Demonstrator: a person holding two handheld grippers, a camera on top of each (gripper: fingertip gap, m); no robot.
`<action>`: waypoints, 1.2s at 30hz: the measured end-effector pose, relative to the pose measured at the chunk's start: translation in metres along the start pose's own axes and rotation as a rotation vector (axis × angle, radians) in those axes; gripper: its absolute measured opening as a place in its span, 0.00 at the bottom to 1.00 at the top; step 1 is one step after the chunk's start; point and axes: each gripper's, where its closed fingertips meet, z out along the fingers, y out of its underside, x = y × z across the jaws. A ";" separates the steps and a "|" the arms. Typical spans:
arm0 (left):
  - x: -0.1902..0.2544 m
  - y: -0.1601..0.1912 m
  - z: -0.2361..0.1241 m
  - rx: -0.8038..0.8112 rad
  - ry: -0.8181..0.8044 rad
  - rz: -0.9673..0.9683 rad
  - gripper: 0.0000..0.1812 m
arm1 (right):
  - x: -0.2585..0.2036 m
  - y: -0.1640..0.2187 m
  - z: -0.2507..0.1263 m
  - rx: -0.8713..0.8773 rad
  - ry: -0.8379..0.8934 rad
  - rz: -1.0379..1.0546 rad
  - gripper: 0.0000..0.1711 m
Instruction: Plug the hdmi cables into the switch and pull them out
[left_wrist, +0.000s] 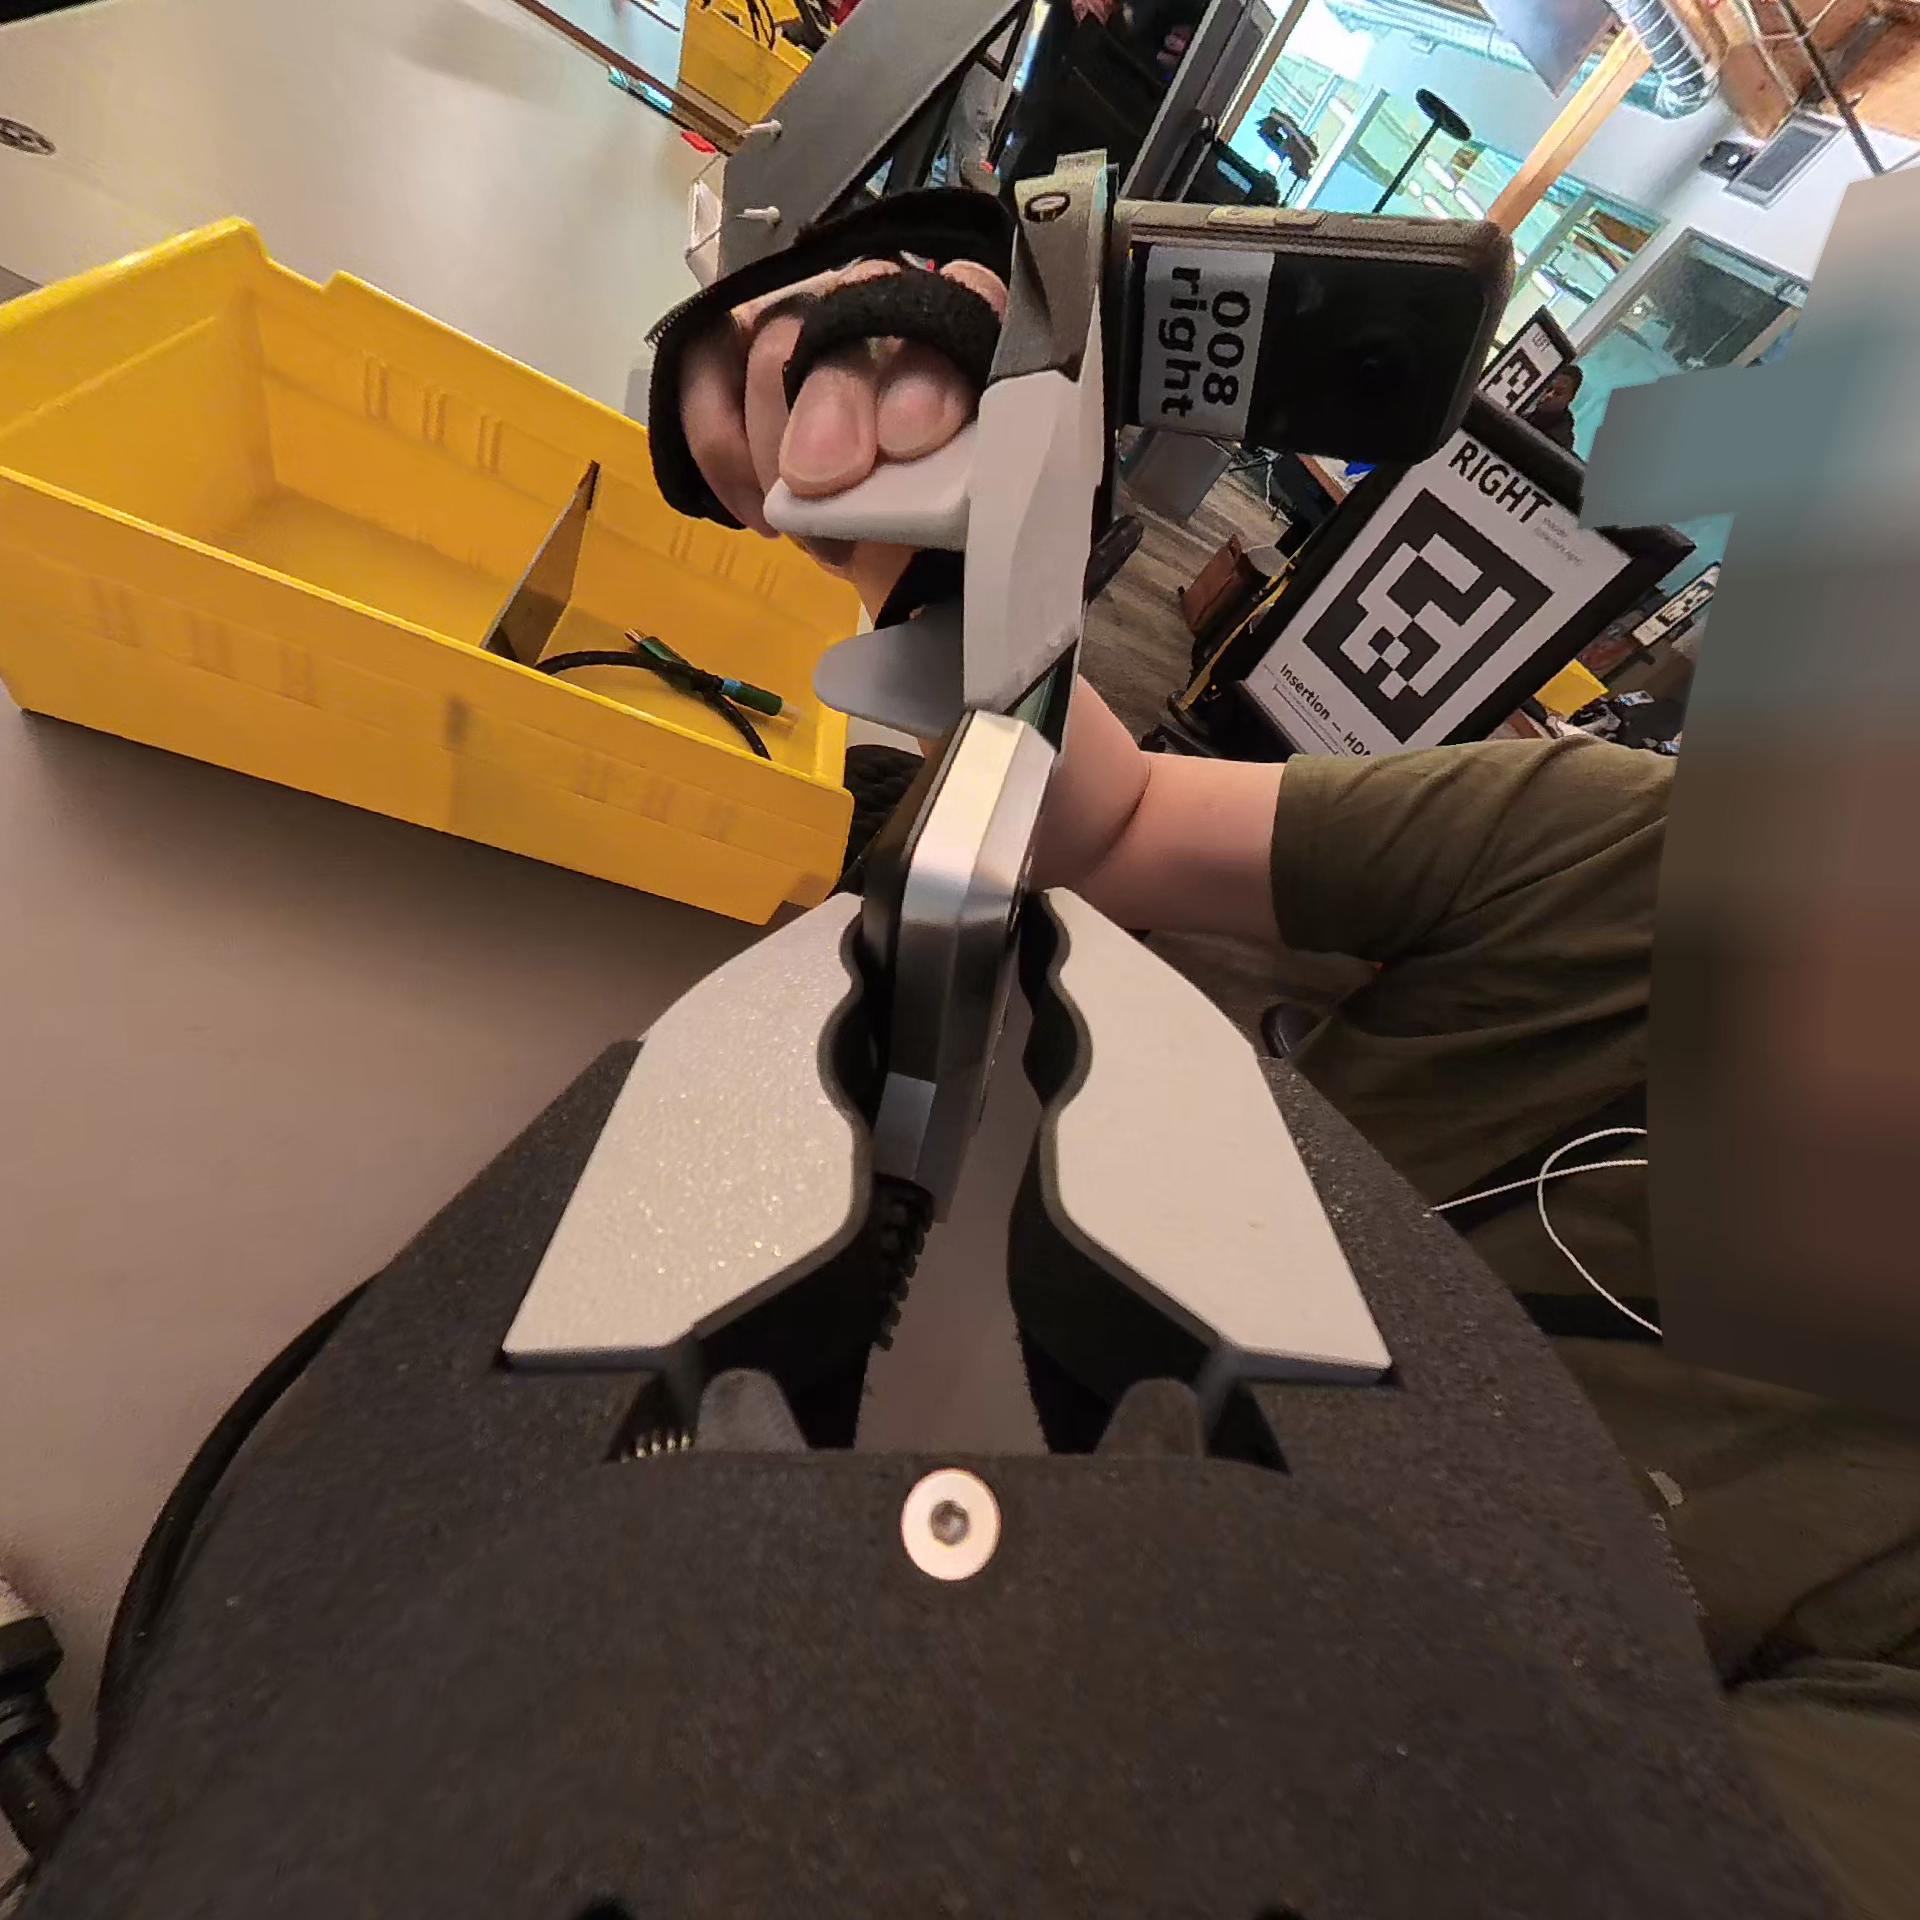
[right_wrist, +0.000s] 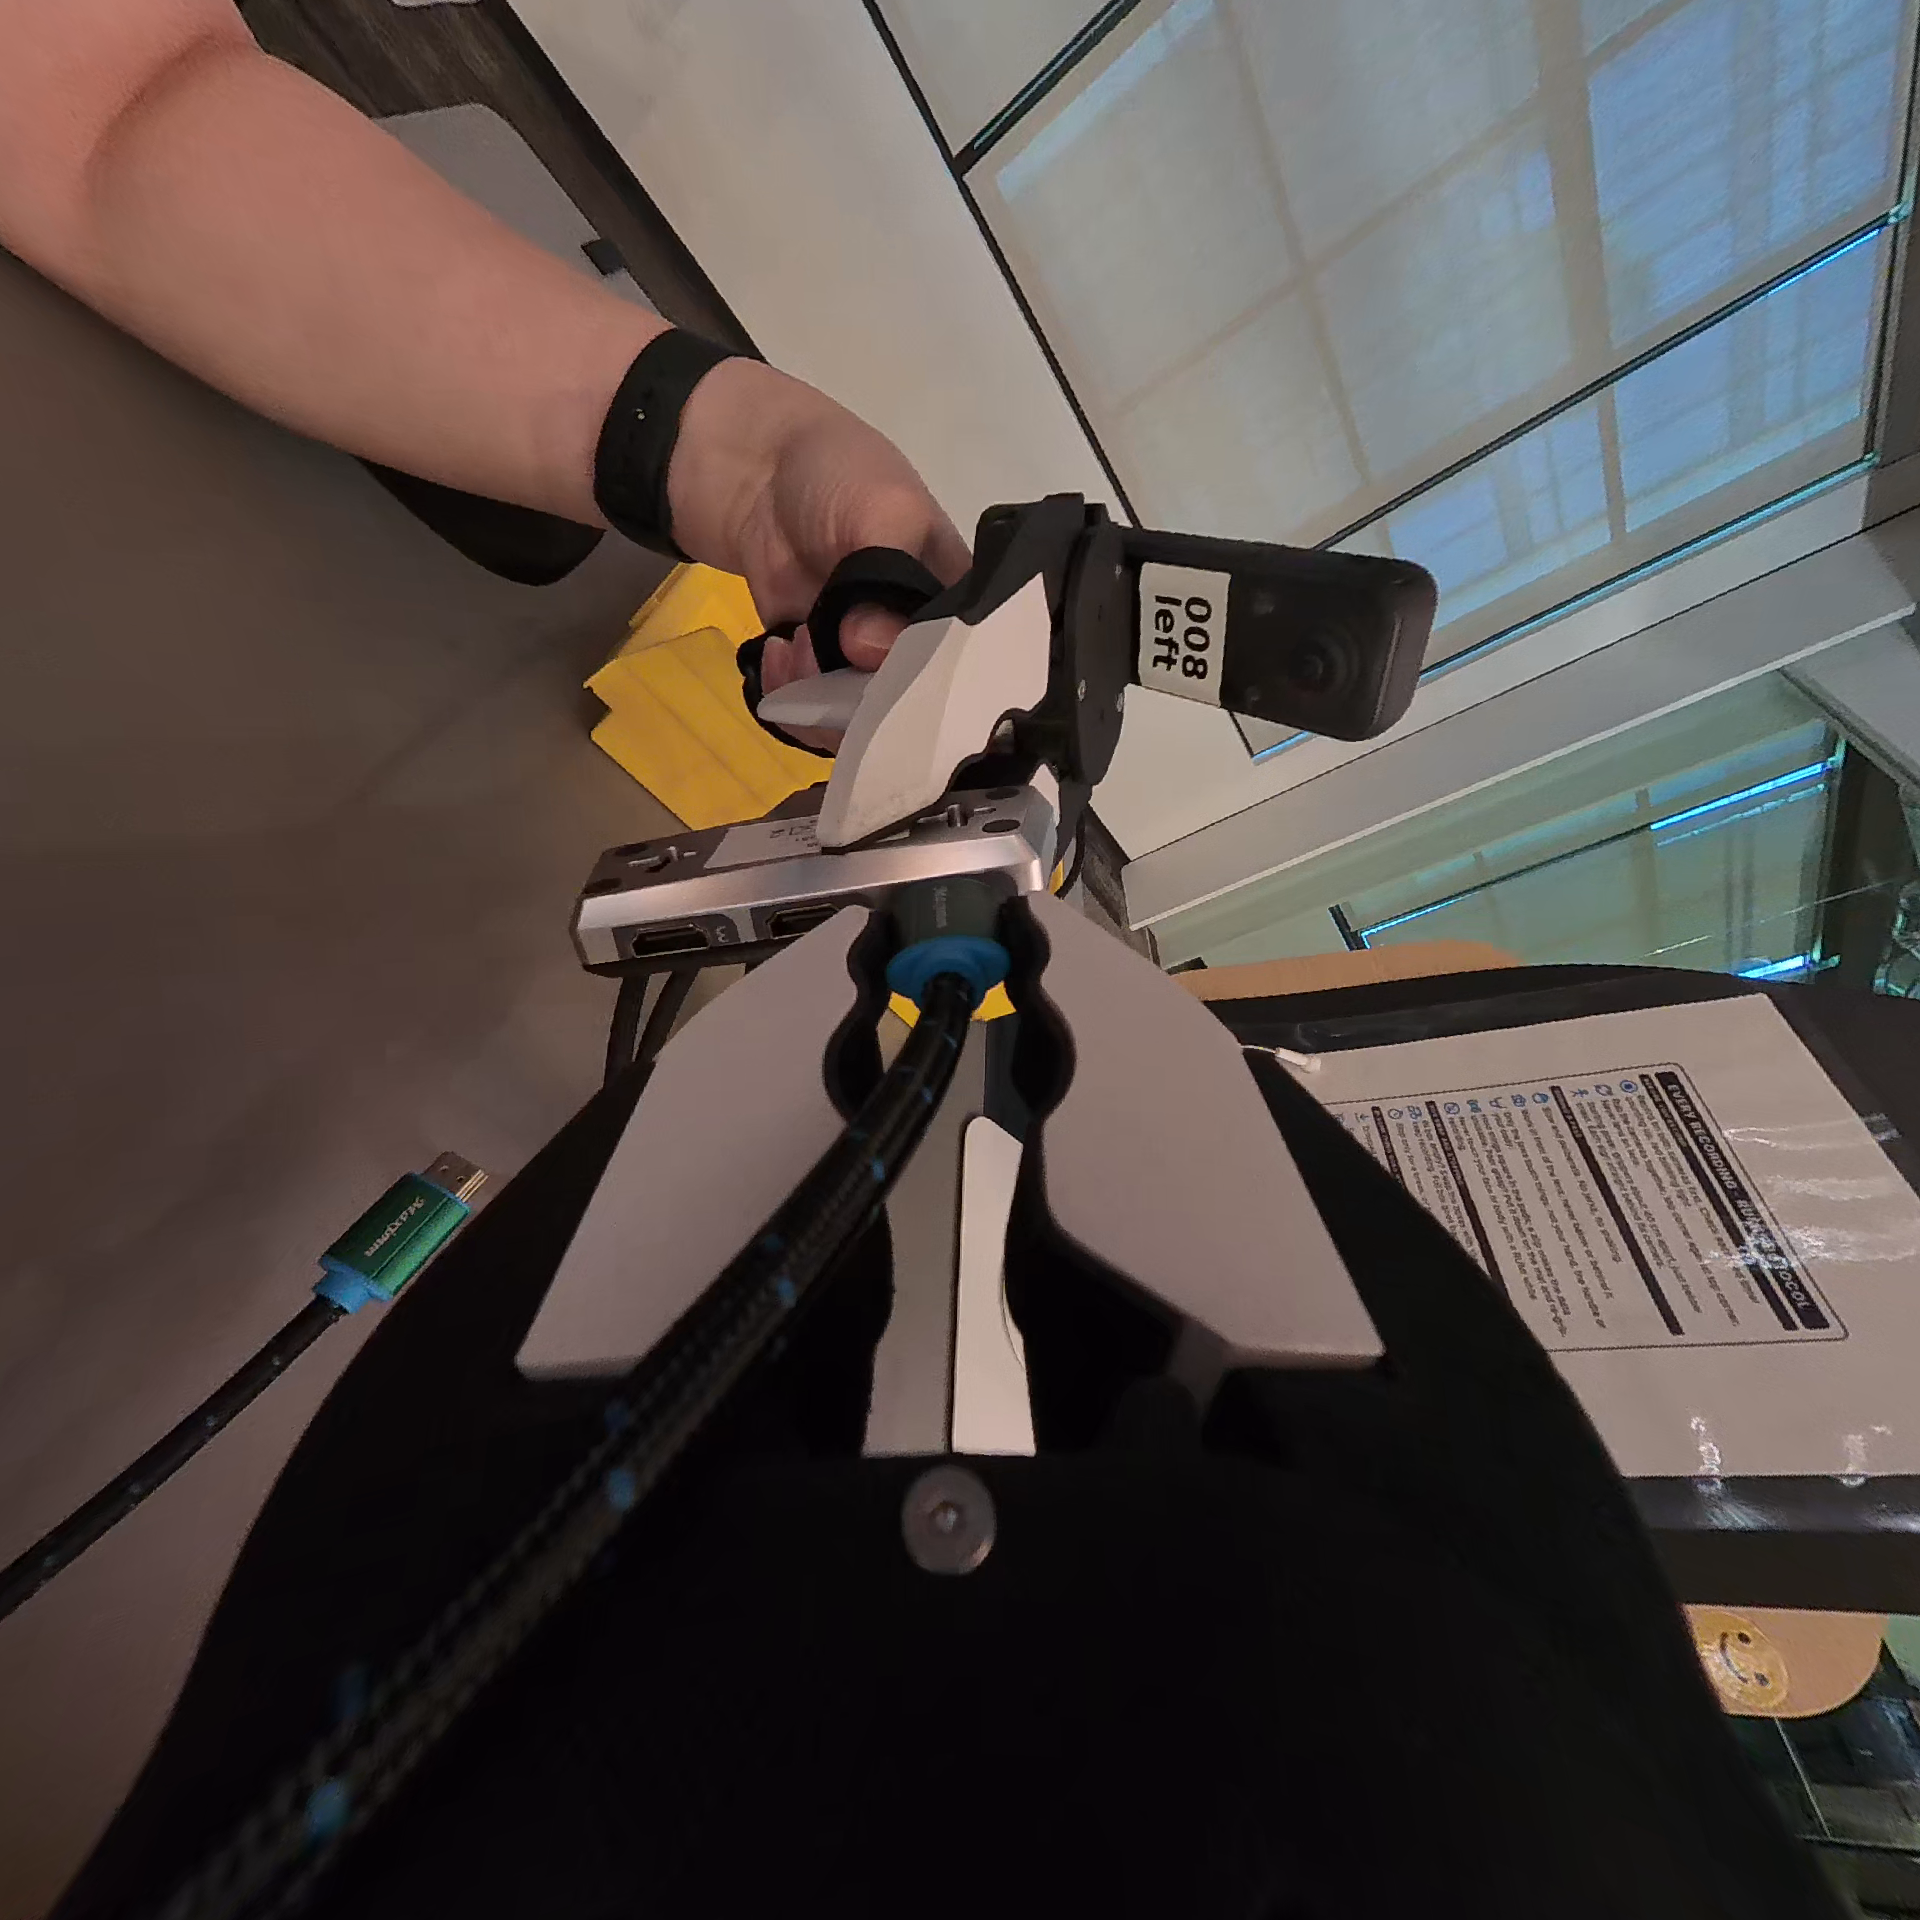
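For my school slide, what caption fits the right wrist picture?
Right gripper pinches an HDMI plug at the silver switch.

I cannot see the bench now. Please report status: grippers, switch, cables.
Left gripper shut on switch. Right gripper shut on plug, seated in switch. Two ports free. Spare plug on table. Nothing in the way.

1. Left tongs (left_wrist: 940, 997): pale grey fingers with wavy black inner edges on a grainy black body — one silver screw sits at its centre.
2. Right tongs (right_wrist: 940, 977): the same grey-and-black build, with a white trigger handle and a black camera bearing a white label.
3. Worn: an olive-green sleeve (left_wrist: 1455, 842), a black wristband (right_wrist: 644, 442) and black finger straps.
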 end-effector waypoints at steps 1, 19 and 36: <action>0.001 0.000 0.000 -0.003 0.002 0.001 0.14 | 0.000 0.000 0.000 -0.003 0.001 -0.004 0.13; 0.017 -0.003 -0.004 -0.022 0.032 0.024 0.14 | 0.001 -0.017 -0.003 0.008 0.024 -0.062 0.13; 0.030 -0.001 -0.003 -0.047 0.064 0.040 0.13 | -0.003 -0.029 -0.006 -0.038 0.008 -0.101 0.13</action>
